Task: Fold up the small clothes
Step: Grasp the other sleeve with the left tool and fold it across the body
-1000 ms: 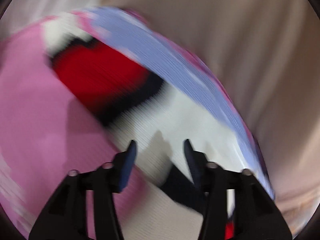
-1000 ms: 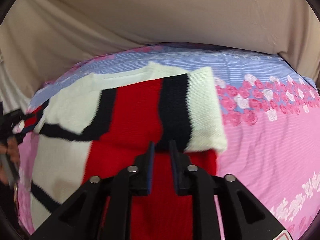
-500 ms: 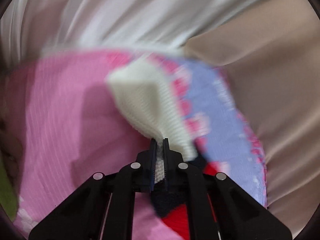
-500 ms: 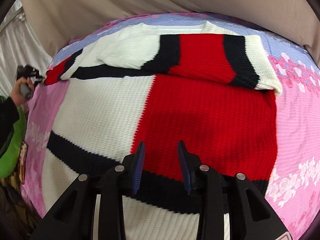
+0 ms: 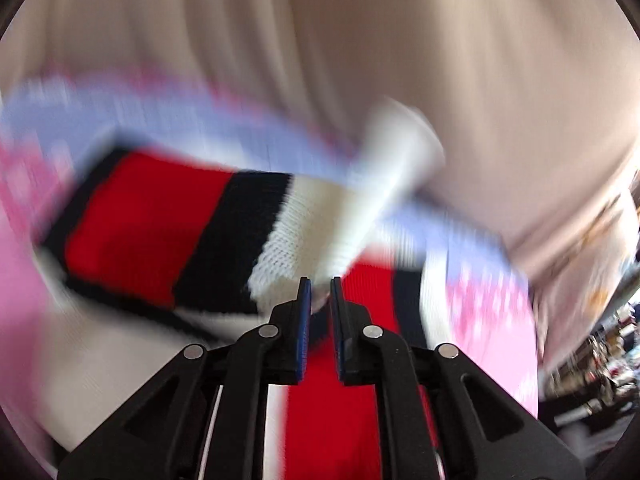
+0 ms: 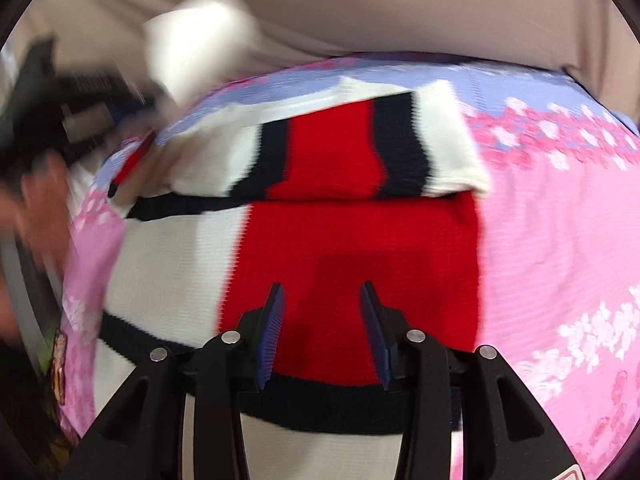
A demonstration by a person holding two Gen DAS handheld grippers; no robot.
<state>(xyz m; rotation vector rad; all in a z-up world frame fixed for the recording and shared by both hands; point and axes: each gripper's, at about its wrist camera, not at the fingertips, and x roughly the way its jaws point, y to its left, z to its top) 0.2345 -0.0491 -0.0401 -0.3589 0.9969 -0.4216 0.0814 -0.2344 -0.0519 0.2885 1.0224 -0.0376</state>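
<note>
A knit sweater (image 6: 352,256) in red, white and navy blocks lies on a pink and blue flowered bedsheet (image 6: 560,240). Its right sleeve (image 6: 360,152) is folded across the top. My left gripper (image 5: 319,292) is shut on the white cuff of the left sleeve (image 5: 384,184) and holds it lifted above the sweater body (image 5: 332,400); the lifted cuff (image 6: 200,40) shows blurred at the upper left of the right wrist view. My right gripper (image 6: 322,296) is open and empty above the red panel.
A beige curtain (image 6: 400,8) hangs behind the bed. The person's hand (image 6: 36,208) holding the left gripper shows at the left edge of the right wrist view. Clutter (image 5: 600,360) lies beyond the bed's right side.
My left gripper shut on the left sleeve cuff and has swung it up over the sweater. My right gripper let go of the folded right sleeve, opened and drew back.
</note>
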